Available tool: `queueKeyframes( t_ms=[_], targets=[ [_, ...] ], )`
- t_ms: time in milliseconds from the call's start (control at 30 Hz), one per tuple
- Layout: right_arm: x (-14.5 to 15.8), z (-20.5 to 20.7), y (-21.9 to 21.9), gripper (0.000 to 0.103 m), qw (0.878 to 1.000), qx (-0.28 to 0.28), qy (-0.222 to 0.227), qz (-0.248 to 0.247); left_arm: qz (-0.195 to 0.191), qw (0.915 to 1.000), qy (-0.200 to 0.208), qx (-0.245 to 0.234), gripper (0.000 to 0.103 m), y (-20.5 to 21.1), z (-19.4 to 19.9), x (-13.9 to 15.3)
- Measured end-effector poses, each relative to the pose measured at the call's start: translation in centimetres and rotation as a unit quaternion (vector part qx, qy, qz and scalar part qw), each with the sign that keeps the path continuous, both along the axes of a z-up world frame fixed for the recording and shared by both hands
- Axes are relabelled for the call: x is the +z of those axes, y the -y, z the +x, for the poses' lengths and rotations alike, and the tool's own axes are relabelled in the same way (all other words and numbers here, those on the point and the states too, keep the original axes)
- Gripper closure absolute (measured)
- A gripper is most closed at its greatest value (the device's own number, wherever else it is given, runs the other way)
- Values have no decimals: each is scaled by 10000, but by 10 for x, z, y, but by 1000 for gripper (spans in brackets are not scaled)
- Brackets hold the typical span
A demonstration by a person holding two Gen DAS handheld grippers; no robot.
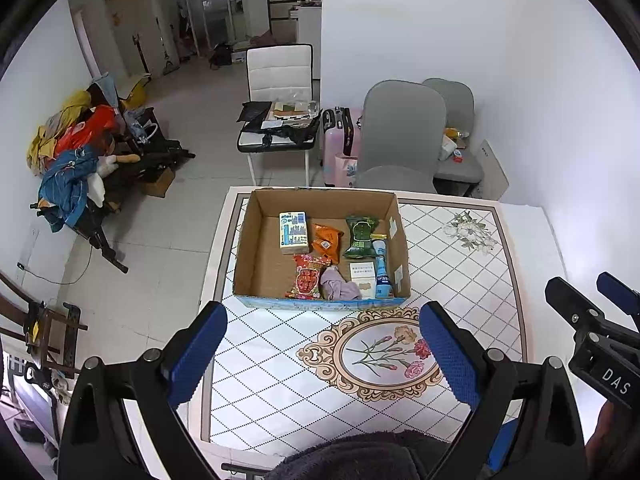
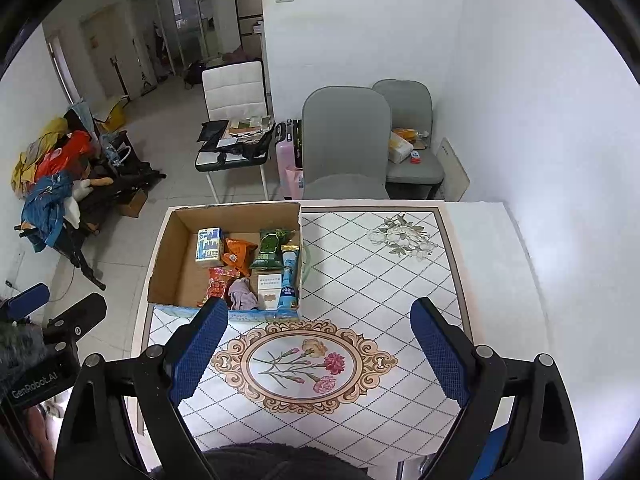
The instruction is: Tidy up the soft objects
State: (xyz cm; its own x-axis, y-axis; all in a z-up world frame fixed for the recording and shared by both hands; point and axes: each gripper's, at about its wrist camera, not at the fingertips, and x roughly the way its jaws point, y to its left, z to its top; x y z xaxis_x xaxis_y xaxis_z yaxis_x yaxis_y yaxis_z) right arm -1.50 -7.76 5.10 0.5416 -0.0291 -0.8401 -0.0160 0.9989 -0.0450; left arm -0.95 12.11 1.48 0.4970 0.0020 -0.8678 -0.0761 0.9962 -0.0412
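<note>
Cardboard box [image 1: 320, 248] sits ahead on tabletop [image 1: 460, 264], soft packets and lilac cloth [image 1: 340, 285] inside; left tool [image 1: 324, 356] nearer, right tool [image 2: 320, 354] offset rightward, both wide, empty.

The left black gripper with blue bumpy pads [image 1: 322, 344] is held up in the air with its two fingers spread wide apart and nothing between them. The right black gripper with blue bumpy pads [image 2: 318, 340] is beside it, also wide apart and holding nothing.
</note>
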Motion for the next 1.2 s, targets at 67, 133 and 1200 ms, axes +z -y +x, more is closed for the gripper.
queueKeyframes(
  t_ms=[67,133,1200],
  targets=[
    [1,0,0,8,10000,-11,15,-8,-6,10000,7,-4,5,0,-1,0],
    [2,-1,0,8,10000,-11,31,1,-14,10000,12,2,5,-1,0,1],
    [6,-2,-5,8,9999,43,96,-61,28,10000,63,-30,5,2,0,6]
  ],
)
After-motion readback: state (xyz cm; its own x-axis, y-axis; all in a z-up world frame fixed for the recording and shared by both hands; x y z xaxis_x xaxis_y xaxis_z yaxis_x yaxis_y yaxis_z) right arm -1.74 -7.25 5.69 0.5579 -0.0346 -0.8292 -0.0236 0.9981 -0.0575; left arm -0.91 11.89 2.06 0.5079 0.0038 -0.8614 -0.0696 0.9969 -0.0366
